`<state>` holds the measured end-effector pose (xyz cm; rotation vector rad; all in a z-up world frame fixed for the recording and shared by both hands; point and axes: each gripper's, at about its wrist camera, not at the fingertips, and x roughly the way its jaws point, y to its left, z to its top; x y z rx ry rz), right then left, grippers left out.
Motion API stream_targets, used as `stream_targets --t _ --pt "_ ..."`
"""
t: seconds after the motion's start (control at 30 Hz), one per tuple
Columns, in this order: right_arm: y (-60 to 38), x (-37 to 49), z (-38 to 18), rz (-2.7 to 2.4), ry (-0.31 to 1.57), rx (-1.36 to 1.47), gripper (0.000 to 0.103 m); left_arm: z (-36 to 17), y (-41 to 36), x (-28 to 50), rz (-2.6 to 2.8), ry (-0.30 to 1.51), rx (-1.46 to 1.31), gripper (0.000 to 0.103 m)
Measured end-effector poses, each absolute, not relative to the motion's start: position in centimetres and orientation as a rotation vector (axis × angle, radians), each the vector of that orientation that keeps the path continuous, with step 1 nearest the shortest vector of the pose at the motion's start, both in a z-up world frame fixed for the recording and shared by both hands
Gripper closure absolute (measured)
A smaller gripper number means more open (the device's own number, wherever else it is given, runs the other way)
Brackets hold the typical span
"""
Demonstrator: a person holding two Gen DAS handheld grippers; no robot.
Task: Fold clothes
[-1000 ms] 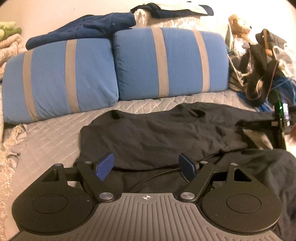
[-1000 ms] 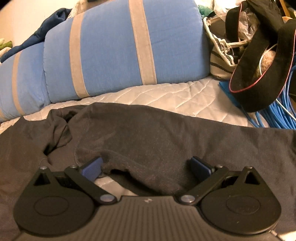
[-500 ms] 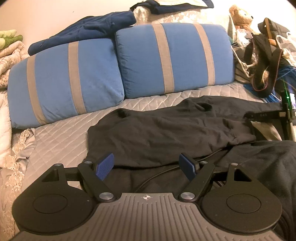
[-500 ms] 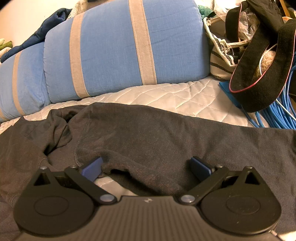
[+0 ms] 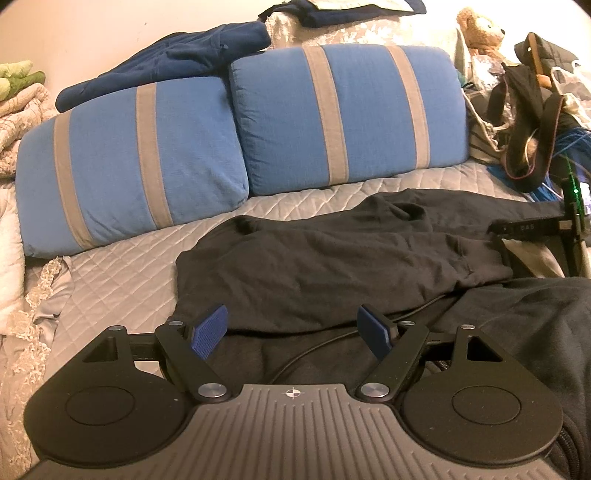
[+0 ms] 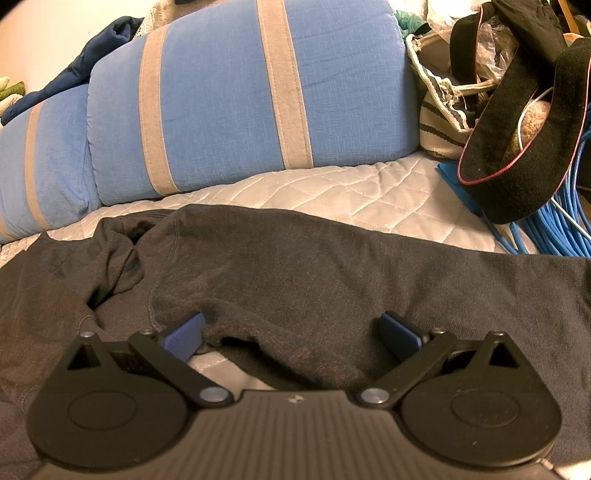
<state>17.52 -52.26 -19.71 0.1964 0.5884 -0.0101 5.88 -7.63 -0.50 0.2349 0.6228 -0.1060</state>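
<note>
A dark grey sweatshirt (image 5: 332,266) lies crumpled on the quilted bed, its sleeve stretched toward the right. My left gripper (image 5: 293,330) hangs open above the garment's near left part, with nothing between its blue pads. My right gripper (image 6: 291,334) is open too, low over the sweatshirt (image 6: 314,269); a rumpled fold of cloth sits in the gap between its blue pads without being pinched. In the left wrist view, the right gripper's black frame (image 5: 535,229) shows at the far right by the sleeve.
Two blue pillows with grey stripes (image 5: 236,129) lean at the head of the bed. A navy garment (image 5: 166,62) lies on top of them. Bags, a teddy bear (image 5: 480,29) and blue cables (image 6: 554,229) crowd the right side. Bare quilt (image 5: 118,280) lies to the left.
The left gripper has pulled back and risen a little, so more of the bed and pillows shows. The right gripper has barely moved. Both stayed open.
</note>
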Motion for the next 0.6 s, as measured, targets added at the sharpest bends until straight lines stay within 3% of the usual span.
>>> stream_targets --t 0.6 --pt "-52.26 17.52 -19.73 -0.011 0.590 0.197 0.000 -0.53 -7.44 5.96 -0.107 0.624 0.237 0.026"
